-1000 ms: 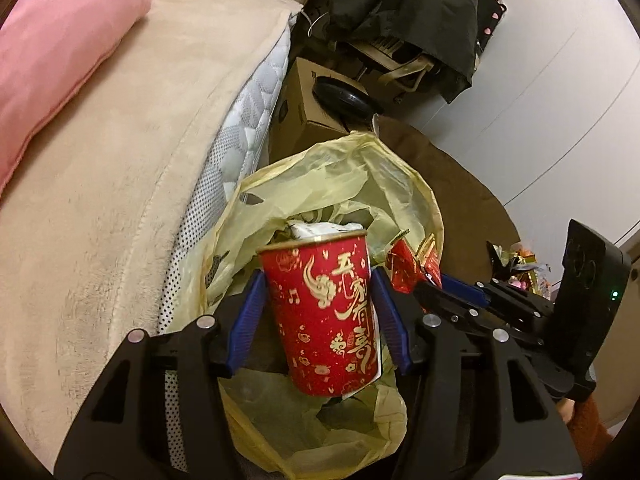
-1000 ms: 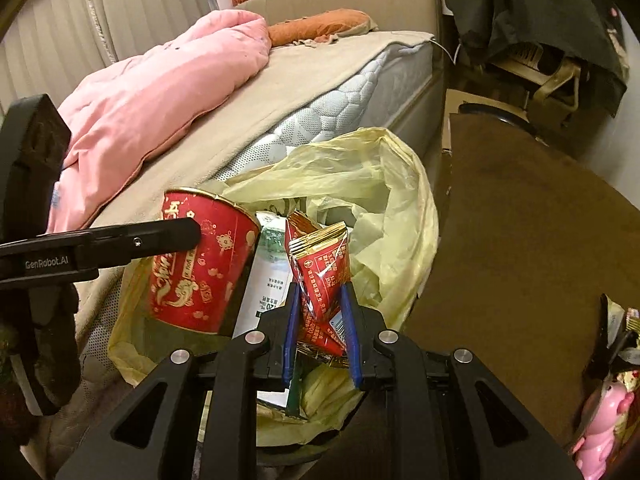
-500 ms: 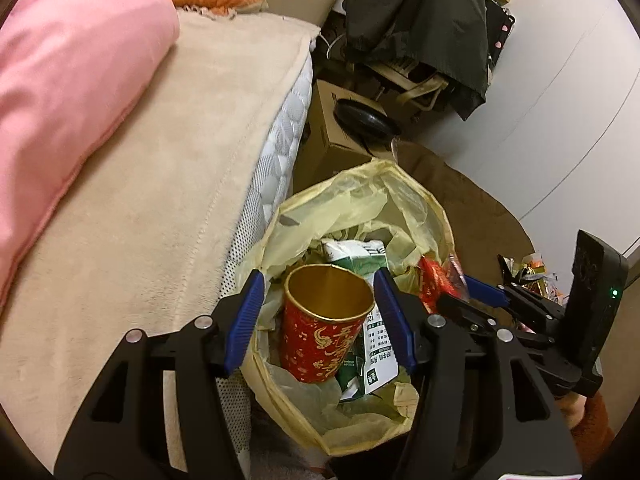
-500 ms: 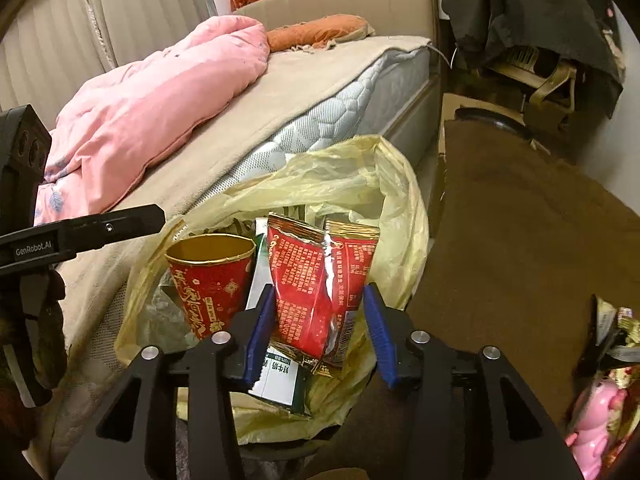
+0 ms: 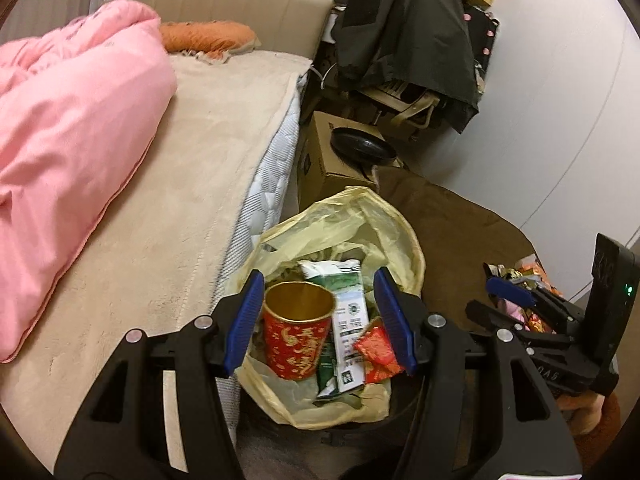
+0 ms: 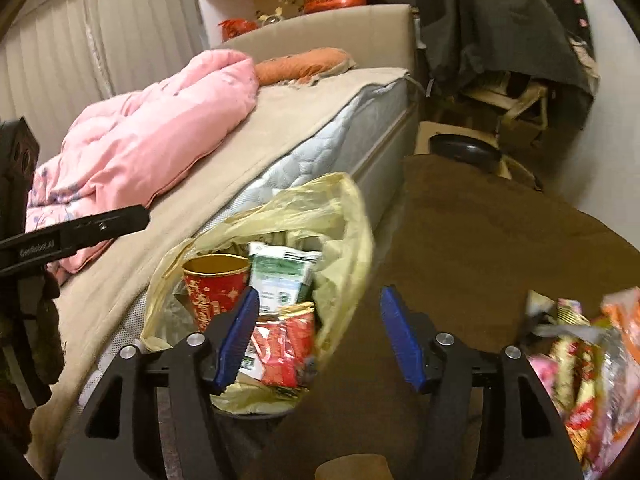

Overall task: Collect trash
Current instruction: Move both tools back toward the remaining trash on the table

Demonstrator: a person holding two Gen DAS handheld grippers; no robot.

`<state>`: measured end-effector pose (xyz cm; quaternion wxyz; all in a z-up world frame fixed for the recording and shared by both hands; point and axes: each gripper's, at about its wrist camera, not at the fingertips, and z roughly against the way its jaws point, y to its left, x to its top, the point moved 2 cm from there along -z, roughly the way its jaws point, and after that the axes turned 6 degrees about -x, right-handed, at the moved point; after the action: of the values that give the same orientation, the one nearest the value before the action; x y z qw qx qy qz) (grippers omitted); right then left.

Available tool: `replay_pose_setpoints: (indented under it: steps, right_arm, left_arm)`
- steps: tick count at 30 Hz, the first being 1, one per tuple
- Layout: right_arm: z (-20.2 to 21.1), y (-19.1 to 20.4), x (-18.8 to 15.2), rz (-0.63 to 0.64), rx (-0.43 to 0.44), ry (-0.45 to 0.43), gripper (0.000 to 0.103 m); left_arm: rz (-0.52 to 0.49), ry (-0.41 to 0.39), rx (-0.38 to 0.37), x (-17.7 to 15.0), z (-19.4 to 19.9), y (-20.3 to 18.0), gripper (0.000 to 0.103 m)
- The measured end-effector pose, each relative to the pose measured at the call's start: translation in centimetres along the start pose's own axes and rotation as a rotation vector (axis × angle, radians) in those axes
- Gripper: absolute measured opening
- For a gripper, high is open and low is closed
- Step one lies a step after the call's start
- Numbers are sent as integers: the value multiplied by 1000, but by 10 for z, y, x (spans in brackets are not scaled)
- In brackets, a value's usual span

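A yellow trash bag (image 5: 384, 224) (image 6: 352, 216) stands open beside the bed. Inside it a red paper cup (image 5: 296, 340) (image 6: 212, 292) stands upright, with a green-and-white carton (image 5: 348, 304) (image 6: 280, 276) and red snack wrappers (image 5: 378, 348) (image 6: 284, 348). My left gripper (image 5: 320, 320) is open and empty above the bag. My right gripper (image 6: 320, 332) is open and empty, over the bag's right rim and the brown table. More wrappers (image 6: 592, 360) lie in a pile at the right.
A bed (image 5: 180, 216) with a pink duvet (image 5: 68, 128) runs along the left. A cardboard box (image 5: 332, 160) with a black round object stands behind the bag. A brown-covered table (image 6: 500, 248) lies to the right. Dark clothes hang over a chair (image 5: 408, 40).
My left gripper let go of the red cup and my right gripper let go of the red wrappers; both dropped into the bag. Both grippers opened and drew back, the right one swinging rightward.
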<state>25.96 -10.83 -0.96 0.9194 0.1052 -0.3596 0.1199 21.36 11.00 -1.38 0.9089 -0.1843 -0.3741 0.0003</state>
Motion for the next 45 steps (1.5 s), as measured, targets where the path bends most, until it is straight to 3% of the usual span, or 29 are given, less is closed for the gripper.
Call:
replay_pose_setpoints:
  steps: [5, 11, 15, 21, 27, 34, 38, 45]
  right_arm:
    - [32, -30, -16, -38, -69, -6, 65]
    - [83, -69, -41, -26, -228, -60, 65]
    - [111, -109, -61, -93, -331, -67, 65]
    - [144, -155, -90, -180, -390, -89, 65]
    - [163, -183, -111, -241, -413, -111, 65]
    - [159, -189, -130, -259, -412, -96, 65]
    - [151, -188, -140, -265, -402, -70, 65]
    - [145, -191, -152, -299, -392, -42, 65]
  left_arm:
    - [-54, -9, -26, -8, -2, -36, 54]
    - [-109, 21, -80, -19, -18, -88, 54]
    - [-154, 40, -122, -28, -30, -123, 54]
    - [-234, 79, -200, -47, -49, -173, 54]
    - [-290, 106, -250, -57, -69, -204, 54]
    - [-307, 134, -244, -60, -91, -217, 54]
    - [-343, 141, -256, -54, -108, -226, 54]
    - [-317, 190, -250, -35, -154, -233, 54]
